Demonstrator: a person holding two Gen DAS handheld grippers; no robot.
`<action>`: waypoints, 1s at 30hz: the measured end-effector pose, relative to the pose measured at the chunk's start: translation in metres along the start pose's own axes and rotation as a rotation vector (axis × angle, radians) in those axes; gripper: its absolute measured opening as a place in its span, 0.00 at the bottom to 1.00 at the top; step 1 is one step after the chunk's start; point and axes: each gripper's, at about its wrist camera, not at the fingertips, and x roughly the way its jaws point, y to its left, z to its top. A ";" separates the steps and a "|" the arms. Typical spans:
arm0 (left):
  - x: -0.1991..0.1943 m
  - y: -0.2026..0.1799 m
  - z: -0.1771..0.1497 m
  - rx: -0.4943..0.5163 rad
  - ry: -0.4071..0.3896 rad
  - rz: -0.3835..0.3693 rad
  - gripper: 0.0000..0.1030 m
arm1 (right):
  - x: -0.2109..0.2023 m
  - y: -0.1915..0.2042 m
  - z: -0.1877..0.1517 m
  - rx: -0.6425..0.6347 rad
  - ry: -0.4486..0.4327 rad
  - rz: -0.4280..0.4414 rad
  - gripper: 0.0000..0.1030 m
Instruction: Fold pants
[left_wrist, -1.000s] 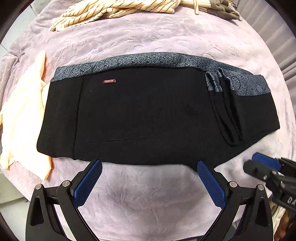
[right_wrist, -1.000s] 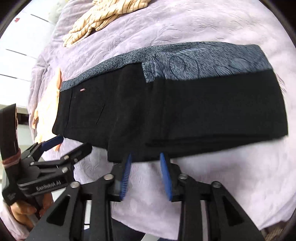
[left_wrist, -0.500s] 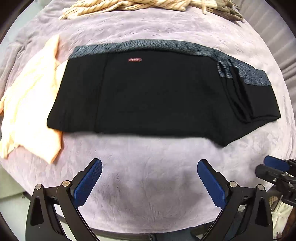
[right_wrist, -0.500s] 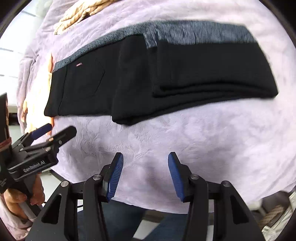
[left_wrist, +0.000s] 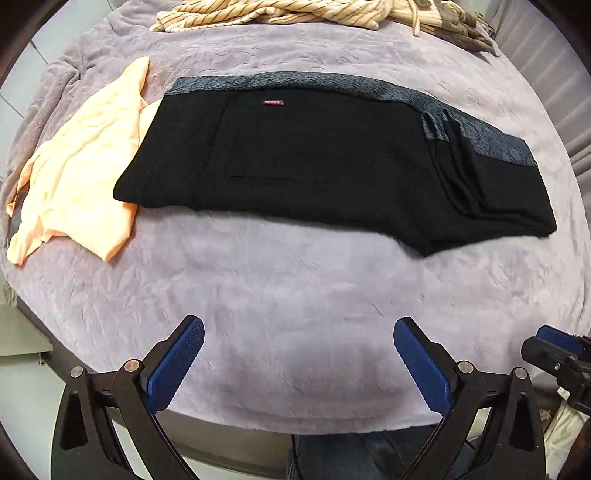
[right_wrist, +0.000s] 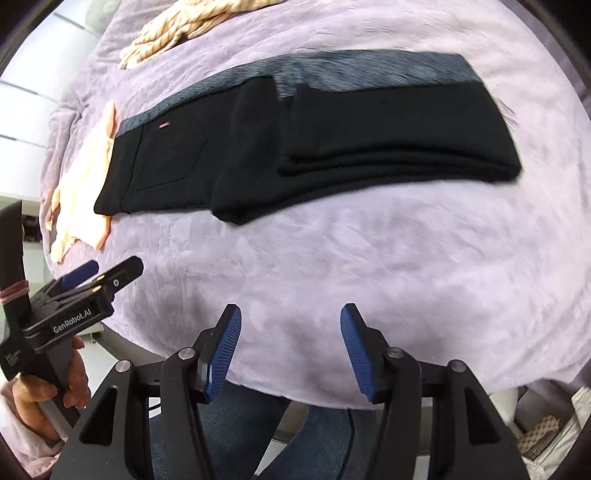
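The black pants (left_wrist: 332, 166) lie flat across the middle of the lavender blanket (left_wrist: 295, 295) that covers the surface, with the grey patterned waistband (left_wrist: 332, 82) along the far edge. In the right wrist view the right-hand part is doubled over into a thicker stack (right_wrist: 399, 136), its layered edges facing the near side, so the length looks already partly folded; how many layers it holds is hard to judge through the motion blur.

Both grippers hang over the bare near strip of blanket, well apart from the cloth. The left gripper (left_wrist: 298, 354) has its jaws spread wide with nothing between them. The right gripper (right_wrist: 291, 345) has its jaws opening, also empty. That stand-off reads as a release, leaving the fold to settle under its own weight.

A peach garment (left_wrist: 81, 177) lies at the left end, its edge tucked under the pants, and a striped cloth (left_wrist: 266, 13) sits at the far edge, clear of the work.
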 end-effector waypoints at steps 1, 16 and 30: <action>-0.003 -0.004 -0.004 0.006 -0.005 0.003 1.00 | -0.001 -0.005 -0.003 0.008 0.002 0.002 0.59; -0.018 -0.017 -0.031 -0.023 -0.026 0.052 1.00 | -0.011 -0.025 -0.035 0.002 0.005 0.045 0.59; -0.004 0.030 0.000 -0.037 -0.017 0.061 1.00 | 0.004 0.007 -0.005 -0.007 0.015 0.041 0.59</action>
